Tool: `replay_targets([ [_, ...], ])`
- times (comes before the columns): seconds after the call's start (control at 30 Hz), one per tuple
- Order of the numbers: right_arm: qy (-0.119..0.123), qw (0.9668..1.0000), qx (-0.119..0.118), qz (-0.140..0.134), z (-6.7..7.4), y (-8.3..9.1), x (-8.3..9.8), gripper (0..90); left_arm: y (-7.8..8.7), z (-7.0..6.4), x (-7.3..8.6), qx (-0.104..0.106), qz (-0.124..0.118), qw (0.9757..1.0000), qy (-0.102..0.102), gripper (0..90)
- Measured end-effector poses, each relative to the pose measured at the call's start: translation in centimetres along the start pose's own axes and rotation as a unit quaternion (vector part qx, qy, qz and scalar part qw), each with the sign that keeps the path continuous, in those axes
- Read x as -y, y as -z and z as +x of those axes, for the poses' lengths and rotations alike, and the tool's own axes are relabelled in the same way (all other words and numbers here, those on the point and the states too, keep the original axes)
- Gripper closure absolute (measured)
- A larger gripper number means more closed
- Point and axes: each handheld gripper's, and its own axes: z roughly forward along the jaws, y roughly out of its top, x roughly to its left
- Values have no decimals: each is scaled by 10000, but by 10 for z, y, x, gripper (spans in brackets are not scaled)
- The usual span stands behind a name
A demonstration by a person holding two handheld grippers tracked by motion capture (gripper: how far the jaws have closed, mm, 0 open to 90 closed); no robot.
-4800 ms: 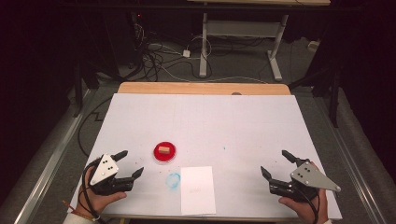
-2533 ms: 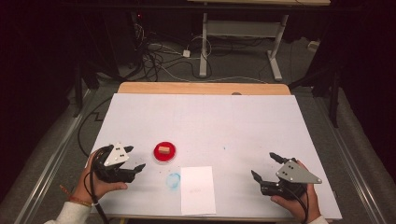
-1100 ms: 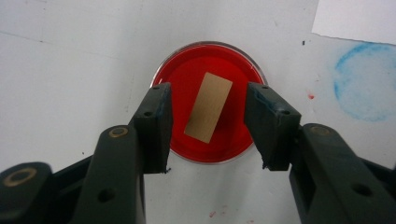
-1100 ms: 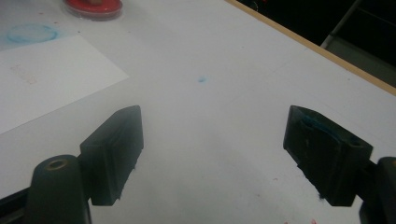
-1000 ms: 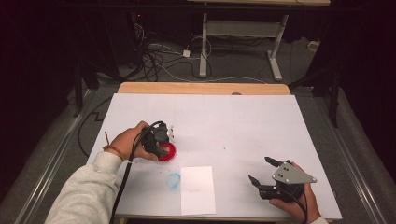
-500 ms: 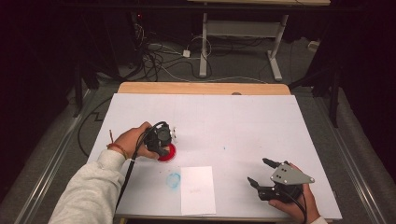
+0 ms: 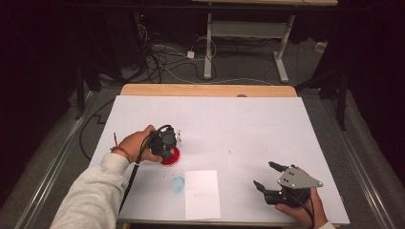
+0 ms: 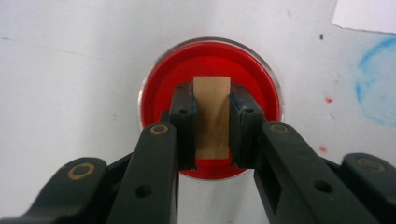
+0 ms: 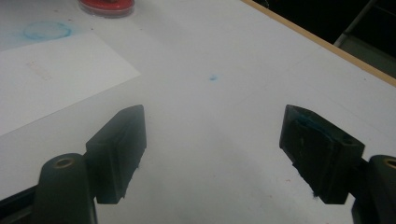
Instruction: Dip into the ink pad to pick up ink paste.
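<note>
A small wooden block [image 8: 212, 86] stands in a round red dish [image 8: 159, 84] on the white table. My left gripper [image 8: 212, 112] points down onto the dish, and its jaws have just been closing; both pads now press on the block's sides. From above, the left gripper [image 7: 165, 143] covers most of the red dish [image 7: 173, 158]. My right gripper [image 7: 263, 174] rests near the front right of the table, jaws wide apart. Bare table lies between the jaws of the right gripper [image 9: 212, 144].
A white sheet of paper [image 7: 203, 193] lies at the front edge, with a blue smudge [image 7: 177, 183] to its left. The right gripper view has the paper [image 9: 56, 79], the smudge [image 9: 46, 30] and the red dish [image 9: 107, 5] farther off. A wooden strip [image 7: 205, 90] borders the far side.
The left hand came in from the table's front left corner and set its gripper over the red dish, where it has stayed. The right gripper drifted slightly left and toward the front edge.
</note>
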Motion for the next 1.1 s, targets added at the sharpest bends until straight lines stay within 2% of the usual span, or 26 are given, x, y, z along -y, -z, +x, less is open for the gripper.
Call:
replay_targets([
  [0.17, -23, 10000, -14, 0, 0, 0, 0, 231, 8, -2, 4, -108, -85, 9999, 58, 733],
  [0.23, 4, 10000, -13, 9, 0, 0, 0, 229, 11, -3, 5, -82, -80, 9999, 43, 732],
  [0.5, -2, 10000, -24, 23, 1, -1, 0, 228, 29, -4, 6, -195, -184, 9995, 189, 732],
  [0.7, -2, 10000, -54, 49, 1, -2, 0, 227, 39, -7, 1, -231, -209, 9995, 90, 732],
  [0.93, 12, 9999, -89, 92, 2, -2, 0, 227, 25, -5, -2, -143, 14, 9999, 44, 733],
  [1.1, -8, 9998, -114, 141, 2, -3, 1, 227, 11, -2, 0, -4, 82, 9998, 157, 733],
])
